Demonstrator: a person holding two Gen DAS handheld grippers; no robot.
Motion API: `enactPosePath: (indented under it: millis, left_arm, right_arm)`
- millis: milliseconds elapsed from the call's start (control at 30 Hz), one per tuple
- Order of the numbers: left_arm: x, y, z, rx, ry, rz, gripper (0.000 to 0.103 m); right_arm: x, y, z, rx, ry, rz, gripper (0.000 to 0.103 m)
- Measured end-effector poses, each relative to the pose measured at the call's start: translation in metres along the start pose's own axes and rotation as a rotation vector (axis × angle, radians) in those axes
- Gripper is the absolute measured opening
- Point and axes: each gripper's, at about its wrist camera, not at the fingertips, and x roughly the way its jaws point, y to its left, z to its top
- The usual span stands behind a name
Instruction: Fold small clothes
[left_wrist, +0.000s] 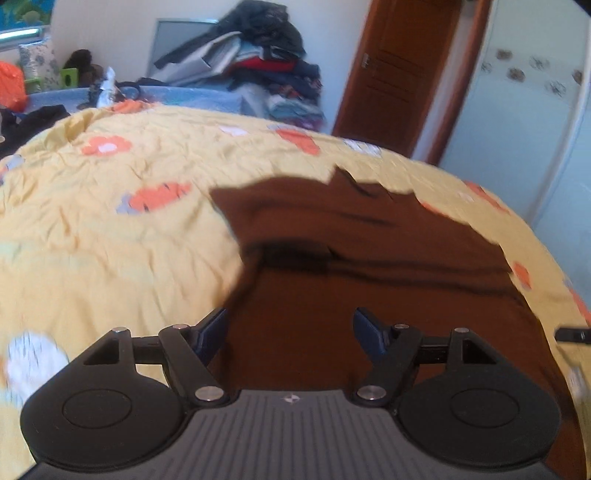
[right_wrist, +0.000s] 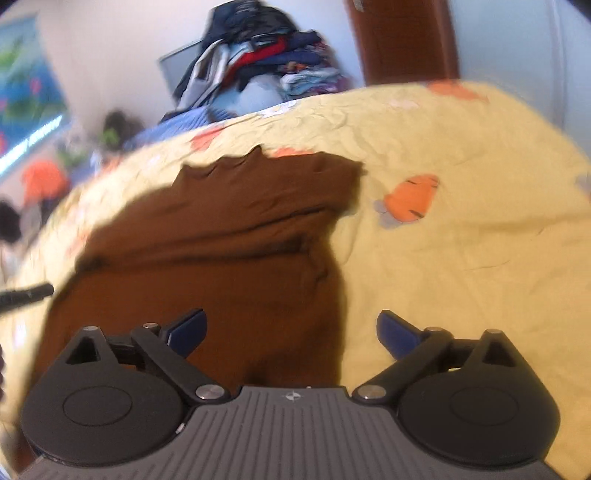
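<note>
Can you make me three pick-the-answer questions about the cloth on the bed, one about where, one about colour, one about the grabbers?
1. Where does the brown garment lie?
A. on the yellow bedspread
B. on the floor
C. on the clothes pile

2. What colour are the flower shapes on the bedspread?
A. green
B. orange
C. purple

3. How is the left hand-held gripper?
A. shut on the garment
B. shut on nothing
C. open

Answers:
1 A, the garment spreads flat on the bedspread.
2 B, orange patches dot it.
3 C, its fingers stand apart; the right hand-held gripper is open too.
</note>
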Motion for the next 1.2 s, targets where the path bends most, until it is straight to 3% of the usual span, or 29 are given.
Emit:
enactPosePath:
  millis: [100,200,233,267,367,567,667,733,833,867,933,1000,1067,1133,1200]
  left_arm:
    - [-0.01,-0.028,-0.024,0.137,0.034,-0.033,0.074]
    - [0.0,-0.058,-0.051,0.389,0.14,0.005,0.075]
    - [-0.006,-0.058,-0.059,0.418,0.086,0.012,0.083]
    - [-0.008,-0.057,-0.064,0.444,0.084,0.029,0.083]
    - [-0.022,-0.04,-0.068,0.406,0.115,0.021,0.083]
    - [-0.051,-0.024,-0.072,0.292,0.166,0.009,0.083]
    - [-0.057,-0.05,-0.072,0.365,0.098,0.004,0.083]
    - [-0.058,-0.07,-0.075,0.465,0.062,-0.005,0.083]
    - [-0.053,-0.084,-0.085,0.54,0.126,-0.078,0.083]
    - [-0.049,-0.084,-0.09,0.546,0.176,-0.093,0.083]
    - [-0.054,-0.073,-0.096,0.493,0.19,-0.114,0.084]
    - [-0.062,-0.057,-0.096,0.419,0.232,-0.139,0.084]
    - [-0.073,-0.049,-0.094,0.385,0.244,-0.105,0.085]
    - [-0.076,-0.047,-0.082,0.361,0.217,-0.066,0.085]
    - [-0.07,-0.054,-0.065,0.348,0.159,-0.016,0.086]
  right_arm:
    - [-0.011,0.036,-0.014,-0.141,0.0,0.053,0.099]
    - [-0.001,0.067,-0.032,-0.282,0.051,0.058,0.099]
    - [0.006,0.072,-0.039,-0.315,0.079,0.051,0.099]
    - [0.014,0.076,-0.049,-0.356,0.121,0.026,0.099]
    - [0.005,0.061,-0.069,-0.365,0.058,0.032,0.103]
    - [-0.025,0.062,-0.07,-0.319,0.106,-0.053,0.098]
    - [-0.036,0.083,-0.07,-0.332,0.06,0.02,0.101]
    - [-0.028,0.098,-0.073,-0.381,0.078,0.054,0.101]
    - [-0.017,0.113,-0.096,-0.489,0.148,0.039,0.103]
    - [-0.019,0.11,-0.102,-0.48,0.125,0.047,0.103]
    - [-0.025,0.093,-0.107,-0.414,0.108,0.071,0.103]
    - [-0.036,0.083,-0.111,-0.395,0.116,0.033,0.103]
    - [-0.048,0.074,-0.108,-0.319,0.145,0.016,0.103]
    - [-0.057,0.066,-0.095,-0.214,0.139,0.042,0.103]
    - [-0.058,0.069,-0.078,-0.17,0.071,0.066,0.103]
